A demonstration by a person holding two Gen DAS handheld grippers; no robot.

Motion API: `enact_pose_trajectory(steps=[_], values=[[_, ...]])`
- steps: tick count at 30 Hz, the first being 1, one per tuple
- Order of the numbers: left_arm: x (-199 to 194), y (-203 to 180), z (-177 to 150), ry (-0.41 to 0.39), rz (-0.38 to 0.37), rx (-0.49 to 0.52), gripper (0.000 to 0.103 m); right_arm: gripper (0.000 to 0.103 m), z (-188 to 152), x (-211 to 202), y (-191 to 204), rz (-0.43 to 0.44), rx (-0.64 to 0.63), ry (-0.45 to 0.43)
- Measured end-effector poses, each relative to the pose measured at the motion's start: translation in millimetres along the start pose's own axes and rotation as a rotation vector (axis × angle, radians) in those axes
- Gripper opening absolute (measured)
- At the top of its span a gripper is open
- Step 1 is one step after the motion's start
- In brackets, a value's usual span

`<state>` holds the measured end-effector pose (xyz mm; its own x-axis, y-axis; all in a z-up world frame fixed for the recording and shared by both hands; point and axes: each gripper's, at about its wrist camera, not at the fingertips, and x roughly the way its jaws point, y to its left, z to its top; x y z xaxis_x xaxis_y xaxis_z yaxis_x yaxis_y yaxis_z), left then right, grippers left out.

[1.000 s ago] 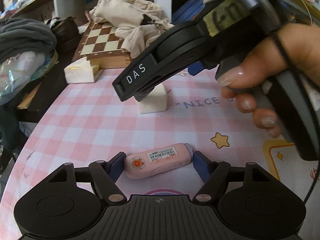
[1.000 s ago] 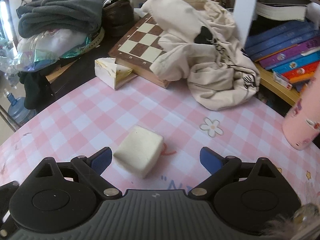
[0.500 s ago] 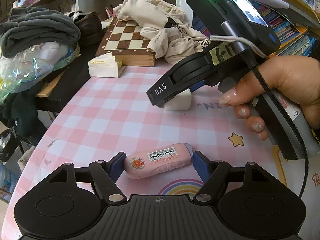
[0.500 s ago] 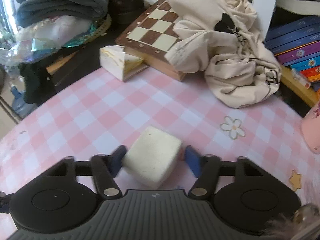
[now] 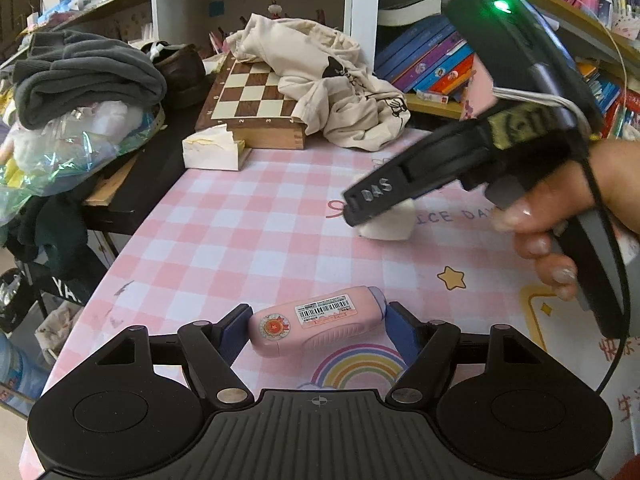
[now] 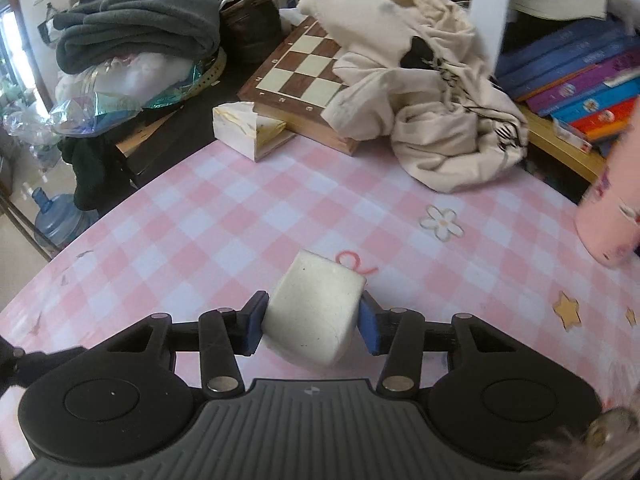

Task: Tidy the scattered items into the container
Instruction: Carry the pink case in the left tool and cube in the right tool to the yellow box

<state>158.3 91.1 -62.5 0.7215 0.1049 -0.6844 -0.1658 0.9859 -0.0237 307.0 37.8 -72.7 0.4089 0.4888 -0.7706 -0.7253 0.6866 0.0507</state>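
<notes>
Pink-and-white checked cloth covers the counter (image 6: 224,224), and two loose items show on it: one cream, soft-looking foam block (image 6: 316,308) and one pink plastic tube with a barcode label (image 5: 320,320). Right hand-held gripper (image 6: 312,322): blue pads pressed against both sides of the foam block, jaws clamped on it; the block sits at or just above the cloth, cannot tell which. Left hand-held gripper (image 5: 316,326): jaws about half spread, one blue pad at each end of the pink tube and touching it, so it reads as gripped lengthwise; whether the tube is off the cloth cannot be told. In the left wrist view the right hand-held gripper shows as a black body held by the person's hand (image 5: 560,232), its tip over the foam block. Container: a pink rounded vessel (image 6: 608,216) stands at the right edge of the right wrist view and may be the target, though its opening is out of sight. Progress, as a judgement: early to middle, both items grasped, neither yet in a container; what remains is carrying and releasing each. Count: items on cloth two; hand-held grippers two. Background clutter, likely not part of the task: one wooden chessboard (image 6: 308,68), one crumpled cream cloth (image 6: 432,112), one white tissue box (image 6: 244,128).
</notes>
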Motion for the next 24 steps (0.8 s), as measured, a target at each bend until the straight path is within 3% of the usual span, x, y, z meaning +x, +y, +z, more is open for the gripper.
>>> enact_pose_trajectory(steps=[24], values=[[-78.2,-4.6,-20.2,-0.092,-0.051,0.050,0.073,0.044,-71.3,-94.0,23.4,-0.036,0.076,-0.041]])
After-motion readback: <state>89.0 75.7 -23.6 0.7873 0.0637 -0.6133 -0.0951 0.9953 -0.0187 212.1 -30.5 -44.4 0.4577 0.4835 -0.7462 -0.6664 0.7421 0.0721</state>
